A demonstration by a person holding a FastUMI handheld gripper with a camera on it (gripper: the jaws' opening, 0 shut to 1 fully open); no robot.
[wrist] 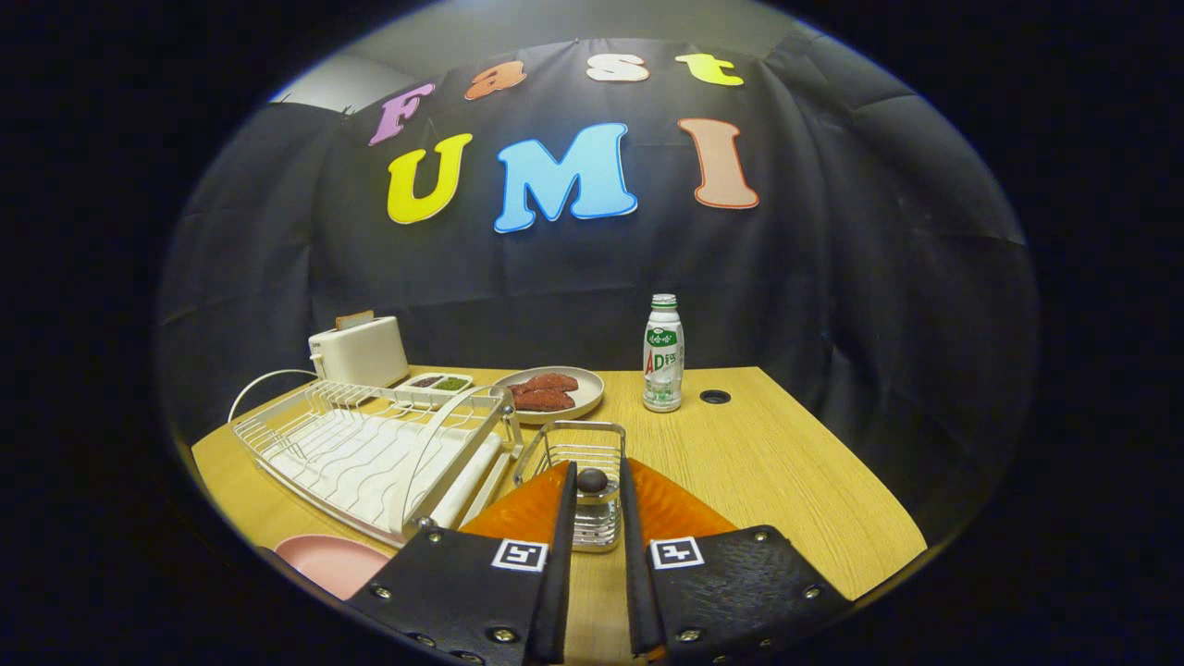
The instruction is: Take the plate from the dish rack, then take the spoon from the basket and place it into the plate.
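Spoon (592, 480) upright in basket (581, 462): our gripper's (597, 490) fingers flank its handle, apart; we close squarely, lift straight.

Wooden desk (786, 462), white toaster (359, 351) at its far left corner with a slice standing in the slot, white cord (264, 381) looping beside it, small two-part dish (437, 382) of dark and green bits, round plate of red meat (553, 392), upright green-and-white bottle (663, 354), dark cable hole (714, 397) just beside the bottle

A wooden table (758, 453) stands against the booth's black cloth wall (879, 259).
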